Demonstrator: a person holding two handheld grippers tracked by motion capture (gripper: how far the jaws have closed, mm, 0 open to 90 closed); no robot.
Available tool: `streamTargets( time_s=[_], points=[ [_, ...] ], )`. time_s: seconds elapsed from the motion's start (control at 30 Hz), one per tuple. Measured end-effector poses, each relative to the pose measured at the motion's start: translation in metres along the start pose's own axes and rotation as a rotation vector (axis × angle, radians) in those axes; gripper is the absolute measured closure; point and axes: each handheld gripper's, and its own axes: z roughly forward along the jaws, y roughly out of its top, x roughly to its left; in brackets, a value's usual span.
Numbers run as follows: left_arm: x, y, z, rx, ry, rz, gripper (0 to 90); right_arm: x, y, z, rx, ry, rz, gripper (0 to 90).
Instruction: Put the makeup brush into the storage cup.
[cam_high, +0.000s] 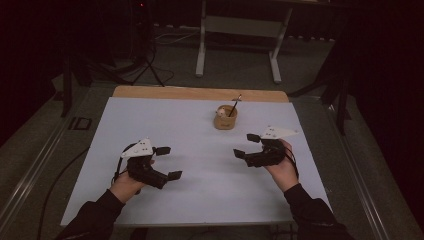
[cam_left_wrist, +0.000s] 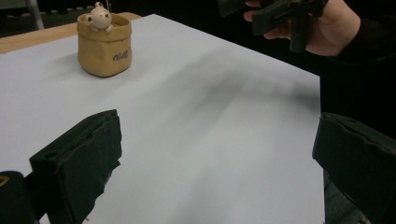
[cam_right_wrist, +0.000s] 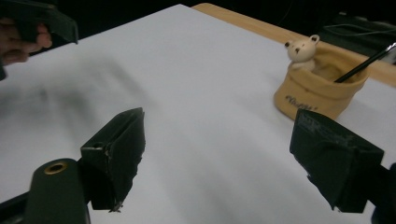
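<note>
The worktop (cam_high: 165, 125) is covered by a plain white sheet, with a strip of bare wood showing along the far edge. Past it there's a white-legged table frame (cam_high: 239, 45) on the grey floor (cam_high: 240, 75), plus a dark tripod stand (cam_high: 146, 55) off to the left with cables trailing around.

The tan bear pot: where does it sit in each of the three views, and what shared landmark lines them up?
High view: the tan bear pot stands right of centre near the far edge of the white sheet.
Left gripper view: upper left, bear figure on its rim.
Right gripper view: right side, a thin dark stick leaning out.
Shared landmark: the wooden table edge beyond the sheet.
</note>
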Motion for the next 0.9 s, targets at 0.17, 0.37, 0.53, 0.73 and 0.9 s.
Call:
streamTargets(
  time_s=[0.17, 0.37, 0.53, 0.73, 0.9],
  points=[
    [0.000, -0.003, -0.006, -0.017, 0.010, 0.020, 1.8, 0.004, -0.013, -0.006, 0.004, 0.024, -0.006, 15.8],
    [0.001, -0.008, -0.012, -0.017, 0.000, 0.009, 1.7, -0.002, -0.023, -0.019, -0.038, 0.061, 0.045, 13.1],
    [0.001, -0.015, -0.018, -0.021, 0.008, 0.027, 1.8, -0.007, -0.032, -0.027, -0.062, 0.088, 0.049, 12.8],
    [0.004, -0.024, -0.027, -0.038, 0.028, 0.025, 1.7, -0.004, -0.044, -0.034, -0.047, 0.096, 0.029, 12.9],
    [0.003, -0.030, -0.035, -0.057, 0.037, 0.030, 1.8, 0.003, -0.053, -0.036, -0.054, 0.114, -0.030, 13.2]
  ],
)
